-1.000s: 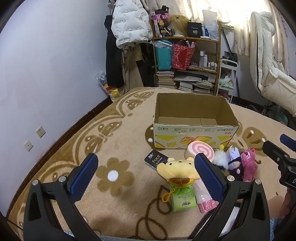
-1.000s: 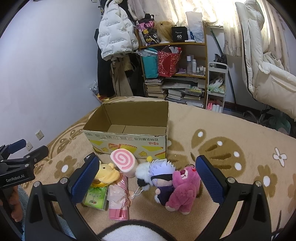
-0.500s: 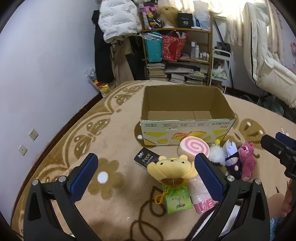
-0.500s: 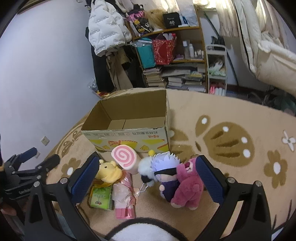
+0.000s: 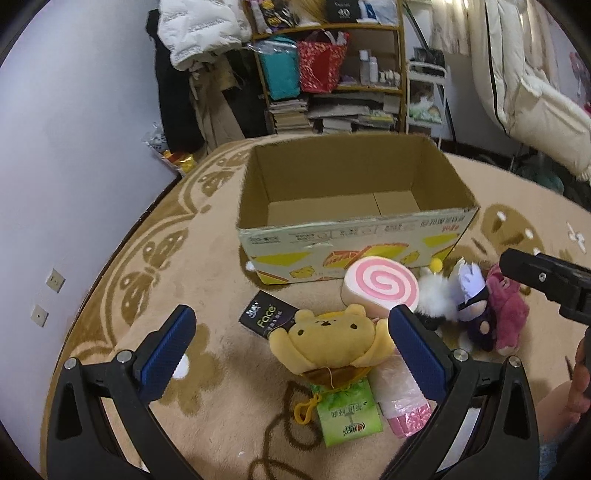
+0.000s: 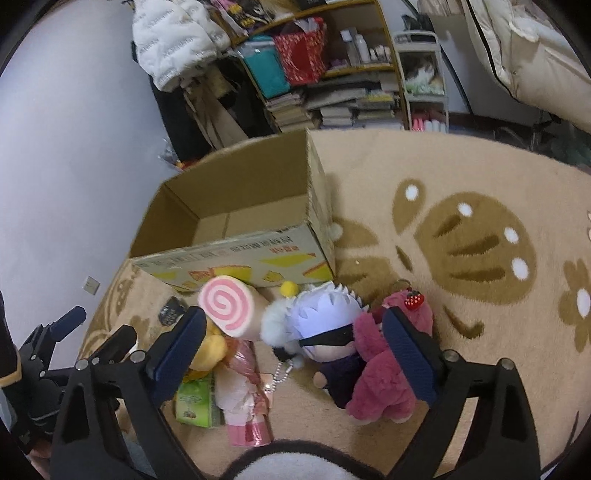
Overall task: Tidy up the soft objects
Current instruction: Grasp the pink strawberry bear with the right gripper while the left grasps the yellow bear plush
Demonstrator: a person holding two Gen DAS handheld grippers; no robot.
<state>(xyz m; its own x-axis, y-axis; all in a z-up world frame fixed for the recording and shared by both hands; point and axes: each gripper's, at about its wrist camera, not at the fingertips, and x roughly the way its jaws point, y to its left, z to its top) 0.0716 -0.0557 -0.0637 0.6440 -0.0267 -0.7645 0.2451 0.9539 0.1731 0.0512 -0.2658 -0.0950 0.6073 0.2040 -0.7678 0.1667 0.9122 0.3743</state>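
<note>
An open cardboard box (image 5: 354,236) (image 6: 236,258) stands on the carpet with nothing visible inside. In front of it lie a yellow bear plush (image 5: 328,345) (image 6: 210,349), a pink swirl roll cushion (image 5: 380,286) (image 6: 229,312), a white-haired doll (image 5: 471,295) (image 6: 325,325) and a dark pink bear plush (image 5: 508,314) (image 6: 380,380). A green tissue pack (image 5: 347,413) (image 6: 194,402) and a pink wrapped pack (image 5: 404,402) (image 6: 245,406) lie nearest. My left gripper (image 5: 291,345) is open, hovering just left of the yellow bear. My right gripper (image 6: 295,350) is open above the doll and the pink bear.
A black "Face" packet (image 5: 267,319) lies left of the yellow bear. A loaded shelf (image 5: 332,74) and hanging coats (image 5: 199,33) stand behind the box. A white wall (image 5: 74,147) borders the carpet on the left. A white quilt (image 5: 535,92) hangs at right.
Both grippers have moved forward and tilted down toward the toys, so the box and plush pile look larger. Both stay open. No object has shifted.
</note>
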